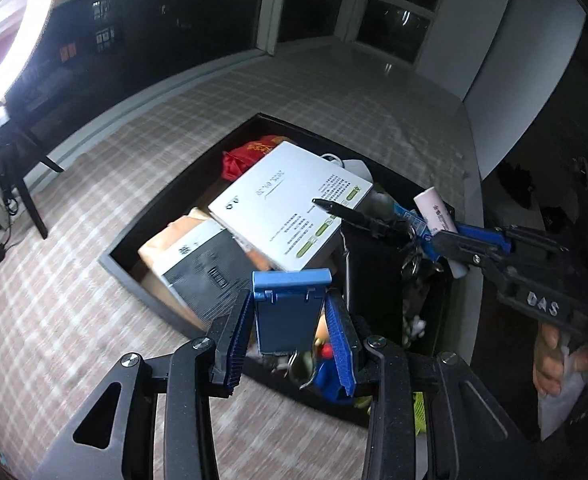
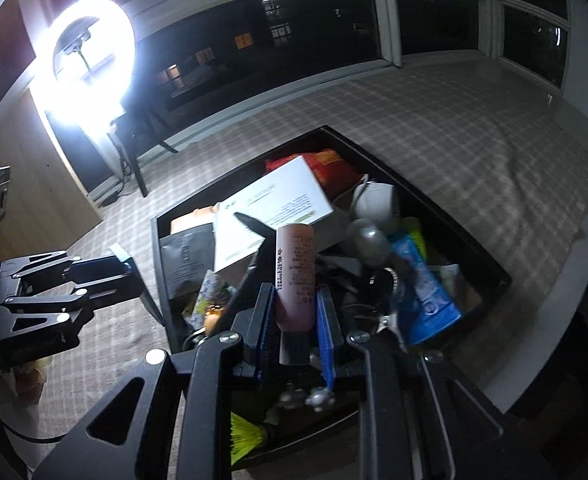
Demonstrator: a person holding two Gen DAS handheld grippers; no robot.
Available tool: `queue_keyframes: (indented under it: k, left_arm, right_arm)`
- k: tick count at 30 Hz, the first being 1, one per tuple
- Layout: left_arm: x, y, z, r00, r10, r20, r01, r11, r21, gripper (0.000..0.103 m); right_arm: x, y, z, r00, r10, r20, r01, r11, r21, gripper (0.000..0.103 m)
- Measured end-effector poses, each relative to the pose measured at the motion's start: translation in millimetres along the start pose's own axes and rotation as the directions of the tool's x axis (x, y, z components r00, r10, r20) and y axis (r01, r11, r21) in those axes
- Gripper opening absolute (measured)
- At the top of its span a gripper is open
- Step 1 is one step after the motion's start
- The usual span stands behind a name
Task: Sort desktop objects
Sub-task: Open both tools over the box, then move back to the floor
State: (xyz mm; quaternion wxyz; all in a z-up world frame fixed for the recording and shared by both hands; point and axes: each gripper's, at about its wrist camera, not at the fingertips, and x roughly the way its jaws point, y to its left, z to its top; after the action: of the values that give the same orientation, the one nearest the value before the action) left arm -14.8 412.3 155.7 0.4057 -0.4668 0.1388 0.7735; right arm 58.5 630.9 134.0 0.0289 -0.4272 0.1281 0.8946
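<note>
**Both claws loaded above the black bin**

Left gripper (image 1: 289, 334): jaws partly closed, blue ribbed pads (image 1: 239, 344) pressed on both side edges of a blue folding phone stand (image 1: 287, 312). Stand sits upright between the fingers, its top lip sticking out past the fingertips. Firm hold.

Right gripper (image 2: 296, 322): jaws narrow, clamped on a pink tube (image 2: 296, 276) with printed text. Tube stands roughly upright between the pads, most of its length sticking out beyond the fingertips, lower end down in the jaw throat. In the left wrist view the same tube (image 1: 434, 210) shows at the tip of the right gripper (image 1: 450, 240), off to the right of the left claw.

Black bin (image 1: 141, 276) lies on a plaid cloth (image 1: 73, 248), below and ahead of both claws, crowded. Just beyond the left claw's tips: white flat box (image 1: 289, 204) lying tilted on top of the pile; grey-and-tan packet (image 1: 197, 264) ahead-left; red bag (image 1: 241, 158) farther back. Ahead-right of the right claw: blue toothpaste box (image 2: 426, 280), a grey rounded object (image 2: 374, 236), unclear what. Yellow bristly item (image 2: 247, 436) under the right claw, near bin edge.

Left claw (image 2: 121, 264) shows to the left of the right claw, just outside the bin's wall. Ring light (image 2: 89, 68) glares far back left. A person's fingers (image 1: 554, 360) grip the right handle.
</note>
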Motion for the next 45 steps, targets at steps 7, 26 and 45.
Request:
queue_keyframes:
  k: [7,26,45]
  left_arm:
    - [1,-1,6,0.999,0.041,0.010,-0.040,0.999,-0.016,0.048]
    - [-75,93,-74,0.967,0.255,0.024,-0.240,0.936,-0.258,0.048]
    - [-188,248,-262,0.860,0.499,-0.107,-0.409,0.549,-0.729,0.049]
  right_arm:
    - [-10,-7,3,0.999,-0.042,0.030,0.042,0.999,0.019,0.060]
    - [6,94,13,0.993,0.121,0.012,-0.117,0.977,-0.177,0.060]
    - [50,318,-11,0.919,0.350,-0.184,-0.394,0.766,-0.509,0.059]
